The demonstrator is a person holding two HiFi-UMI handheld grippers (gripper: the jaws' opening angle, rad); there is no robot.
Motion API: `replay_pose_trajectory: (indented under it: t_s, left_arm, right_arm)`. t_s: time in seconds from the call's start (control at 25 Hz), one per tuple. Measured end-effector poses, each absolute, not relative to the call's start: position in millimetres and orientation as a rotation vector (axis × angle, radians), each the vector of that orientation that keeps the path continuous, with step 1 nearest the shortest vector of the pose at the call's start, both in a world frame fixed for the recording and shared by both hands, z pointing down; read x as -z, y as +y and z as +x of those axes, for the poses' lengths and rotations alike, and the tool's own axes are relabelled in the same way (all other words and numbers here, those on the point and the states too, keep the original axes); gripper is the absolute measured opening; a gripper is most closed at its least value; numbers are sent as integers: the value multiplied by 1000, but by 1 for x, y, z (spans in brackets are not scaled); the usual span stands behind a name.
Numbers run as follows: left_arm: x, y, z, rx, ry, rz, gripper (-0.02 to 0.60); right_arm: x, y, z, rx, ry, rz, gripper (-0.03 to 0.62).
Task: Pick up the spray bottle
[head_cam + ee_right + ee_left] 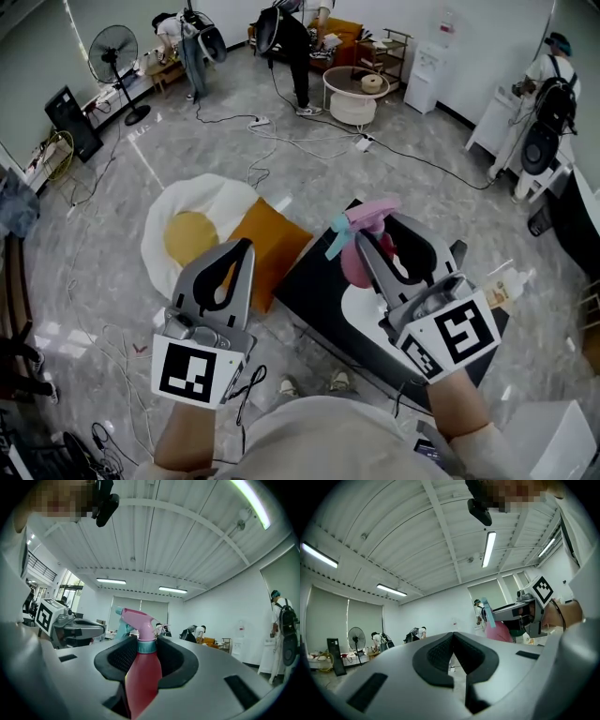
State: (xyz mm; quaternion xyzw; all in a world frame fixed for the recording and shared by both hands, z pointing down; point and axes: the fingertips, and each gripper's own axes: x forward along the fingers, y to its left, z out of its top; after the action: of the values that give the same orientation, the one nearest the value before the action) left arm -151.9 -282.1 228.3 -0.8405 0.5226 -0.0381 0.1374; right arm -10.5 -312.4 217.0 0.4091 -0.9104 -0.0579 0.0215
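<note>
The right gripper (pixel 371 249) was pinching the pink translucent plastic spray bottle (pixel 353 265), so the bottle lay not ahead of the claw but inside it. In the right gripper view the two dark ribbed pads sat on either side of the bottle's shoulder, just under the teal collar. The right gripper (pixel 142 652) pointed about level. The bottle (pixel 139 679) ran roughly upright across the jaws, with its body hanging below them and its head standing above. By these pictures the pick-up looked as good as made. What came next would turn on keeping that pinch square below the collar, so the bottle could not slip down.

Just beside it, on the person's other side, the left gripper (pixel 242 251) had its jaws pressed together with nothing between them. From the left gripper (pixel 453 643) the bottle (pixel 498 631) showed to the right, apart and untouched. The right hand was plainly the one at work.

The bottle had a deep pink body, a paler pink spray head and a teal trigger pointing away from the holder.

Below it lay the black tabletop (pixel 314 281), which the bottle looked clear of. Farther off on the grey marbled floor (pixel 103 281) was a white fried-egg-shaped cushion with a yellow centre (pixel 192 230).
</note>
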Motion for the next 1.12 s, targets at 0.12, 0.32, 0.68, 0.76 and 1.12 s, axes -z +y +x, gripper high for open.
replay_pose_trajectory:
  t_s: [0.12,0.32,0.68,0.76,1.12]
  left_arm:
    - [-227,-273,-147,84,1533,-2464,18]
    - [-234,-255,-145,114,1536,-2477,18]
    - [-261,-240,-143,162,1548,-2537,18]
    - [-264,-240,-142,172,1554,-2544,18]
    - [-268,-239,-140,172,1553,-2556,18]
  right_arm:
    - [-220,-299,-8,182,-2822,1247,158]
    - [-220,-272,-13,164,-2842,1213,156]
    - [-254,-253,-13,17,-2869,1179,156]
    - [-263,-253,-11,-17,-2859,1174,156]
    - [-264,-254,-19,-9,-2861,1157,155]
